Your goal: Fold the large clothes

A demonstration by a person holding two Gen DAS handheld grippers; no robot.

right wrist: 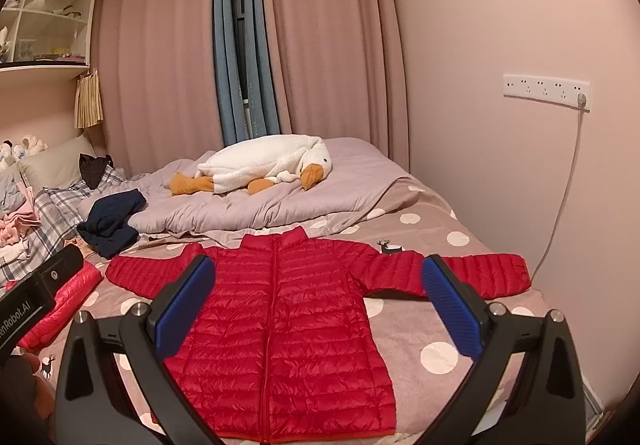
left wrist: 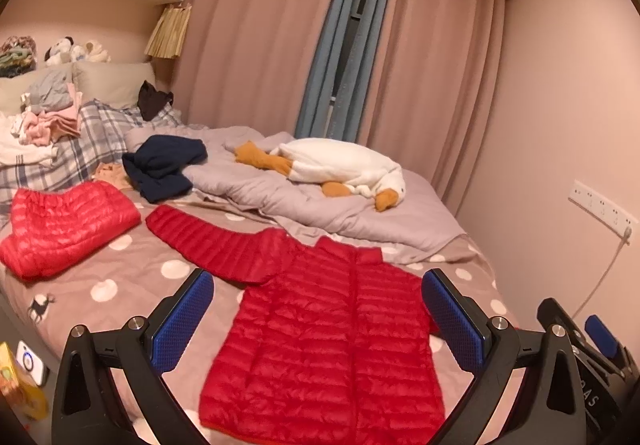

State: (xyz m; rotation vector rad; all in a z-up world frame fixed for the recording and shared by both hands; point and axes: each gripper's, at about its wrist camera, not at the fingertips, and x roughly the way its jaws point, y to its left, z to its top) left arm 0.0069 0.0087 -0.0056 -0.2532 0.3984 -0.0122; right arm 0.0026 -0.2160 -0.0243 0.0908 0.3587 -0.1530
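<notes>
A red quilted puffer jacket (right wrist: 296, 325) lies flat, front up and zipped, on the polka-dot bed sheet (right wrist: 432, 329), both sleeves spread out sideways. It also shows in the left wrist view (left wrist: 328, 333). My left gripper (left wrist: 316, 321) is open and empty, held above the jacket's body. My right gripper (right wrist: 318, 309) is open and empty, above the jacket's chest. The right gripper's blue pad also shows at the right edge of the left wrist view (left wrist: 604, 337).
A second red puffer garment (left wrist: 64, 221) lies folded at the left. A navy garment (left wrist: 164, 165), a grey duvet (left wrist: 280, 181) with a white plush goose (left wrist: 344, 165), and piled clothes (left wrist: 44, 117) lie farther back. A wall with a socket strip (right wrist: 546, 87) borders the bed's right.
</notes>
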